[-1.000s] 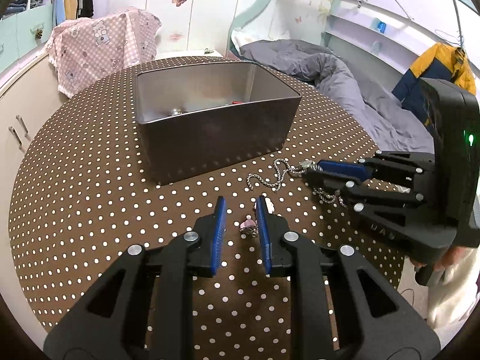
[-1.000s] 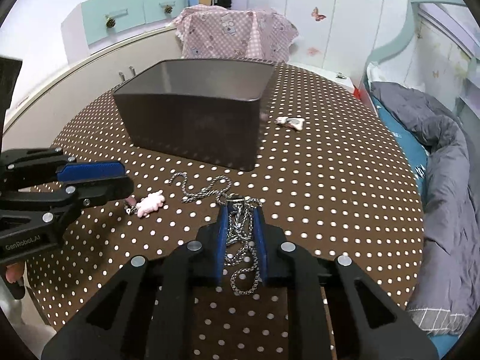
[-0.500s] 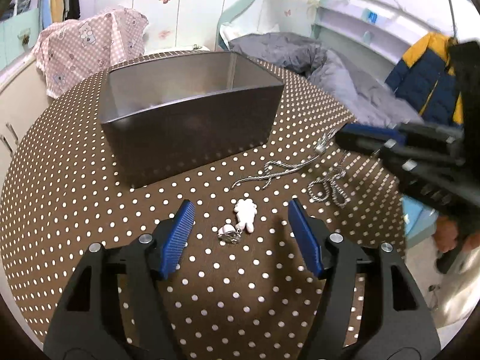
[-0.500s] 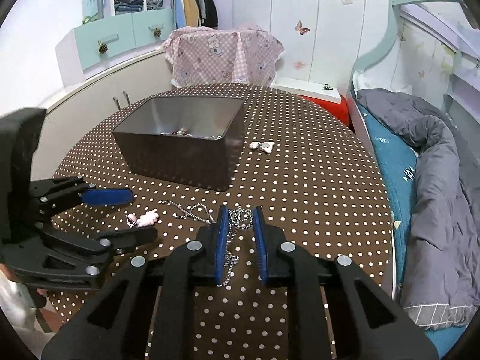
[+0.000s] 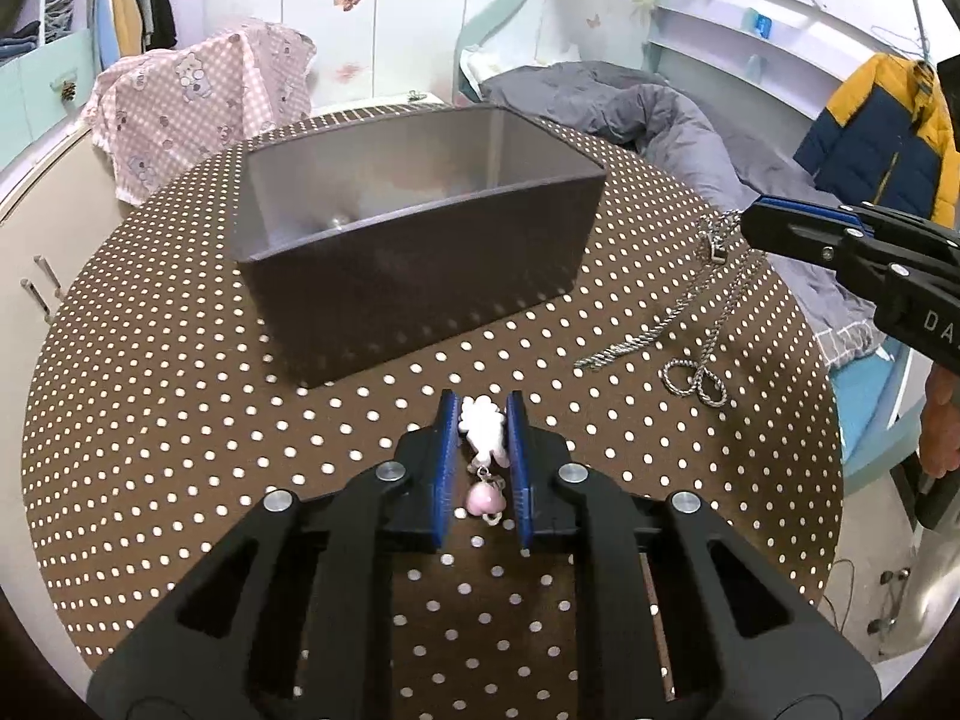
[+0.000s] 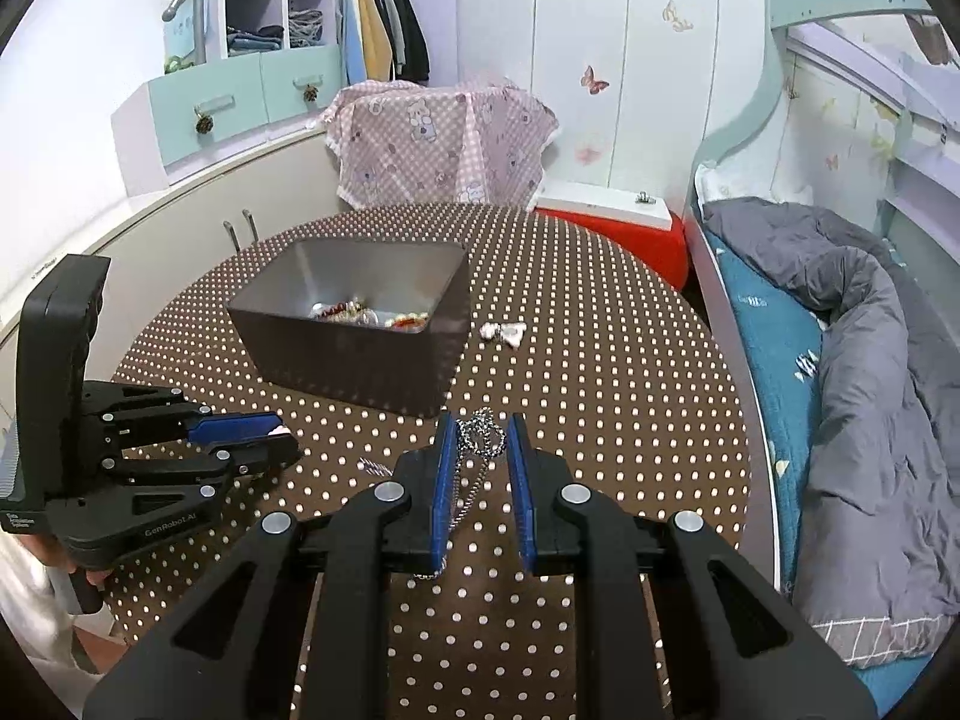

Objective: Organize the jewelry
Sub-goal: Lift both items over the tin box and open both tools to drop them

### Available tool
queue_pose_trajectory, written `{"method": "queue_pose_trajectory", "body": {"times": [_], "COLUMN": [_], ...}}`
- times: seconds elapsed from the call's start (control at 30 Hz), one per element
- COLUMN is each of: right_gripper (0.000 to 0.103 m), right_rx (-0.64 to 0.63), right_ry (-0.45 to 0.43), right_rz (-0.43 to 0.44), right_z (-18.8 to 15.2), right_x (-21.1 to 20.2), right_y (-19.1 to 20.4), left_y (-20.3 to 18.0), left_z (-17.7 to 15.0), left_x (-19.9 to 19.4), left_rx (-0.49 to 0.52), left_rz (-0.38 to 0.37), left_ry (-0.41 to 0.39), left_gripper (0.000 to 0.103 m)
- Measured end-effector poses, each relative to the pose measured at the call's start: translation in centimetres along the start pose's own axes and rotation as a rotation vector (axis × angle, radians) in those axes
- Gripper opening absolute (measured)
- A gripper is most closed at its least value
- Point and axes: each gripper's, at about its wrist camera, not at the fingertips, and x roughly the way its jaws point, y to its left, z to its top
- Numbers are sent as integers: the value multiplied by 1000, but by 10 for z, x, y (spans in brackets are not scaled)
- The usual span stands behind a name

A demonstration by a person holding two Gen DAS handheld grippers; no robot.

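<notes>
The left hand-held gripper is clamped on a white charm with a pink bell, pinched by its body just in front of the dark storage bin so the bell hangs free for a drop over the rim; the right hand-held gripper is pinched on a silver chain at its bunched top, to the bin's right, probably so the slack trails clear of the polka-dot desk. Jewelry already lies in the bin, so both loads seem bound there; a small white piece waits on the desk beside the bin's far right corner.
</notes>
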Motion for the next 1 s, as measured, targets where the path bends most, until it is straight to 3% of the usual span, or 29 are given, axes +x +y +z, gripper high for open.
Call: {"method": "queue_pose_trajectory", "body": {"times": [0.33,0.7,1.0], "right_gripper": [15,15,15], "right_rx": [-47,-97,-161], "right_ry": [-103,-245,-268], "right_rz": [2,34,72], "right_z": [34,85,110], "right_x": [-19,-42,-29], "right_y": [5,17,36], "left_y": [15,31,36], "left_z": [25,71,88], "left_x": [-39,-75,-71], "left_rx": [-45,-42,-53], "left_rz": [9,73,72], "left_ry": [-117,-239,-254], "left_gripper": [16,16,16]}}
